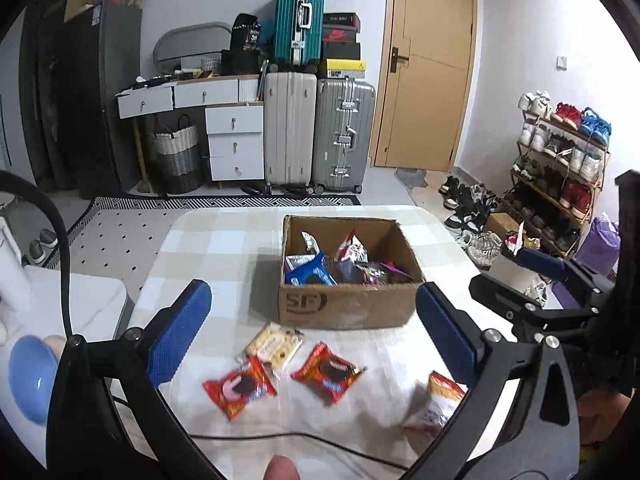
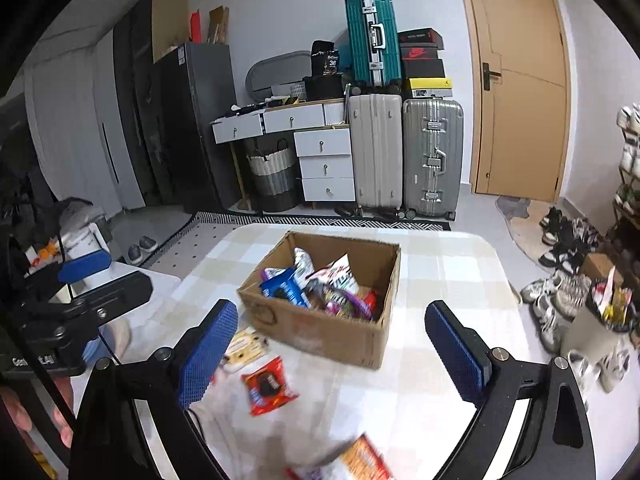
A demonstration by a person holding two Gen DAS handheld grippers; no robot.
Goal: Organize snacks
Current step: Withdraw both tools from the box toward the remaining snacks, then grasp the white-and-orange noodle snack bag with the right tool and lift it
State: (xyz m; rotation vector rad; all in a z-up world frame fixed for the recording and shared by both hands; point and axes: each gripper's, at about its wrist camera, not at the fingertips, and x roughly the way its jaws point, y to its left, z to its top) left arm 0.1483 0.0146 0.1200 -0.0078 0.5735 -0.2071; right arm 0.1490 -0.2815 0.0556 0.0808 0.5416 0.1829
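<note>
Your left tongs had black arms shaped like a forked frame, each tipped with a blue pad of fine grid texture and fixed with round silver screws, and a thin black cable looped beside them. Your right tongs were built the same, black with blue textured fingers. Bare skin of your hand showed at the lower left edge.

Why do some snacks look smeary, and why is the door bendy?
Left wrist view: the orange-and-white packet near the bottom edge is blurred, while the box stays fairly sharp. Right wrist view: the bottom packet is smeared the most, and the cloth near it looks washed out. In both views the fisheye lens curves the door and darkens the corners.
</note>
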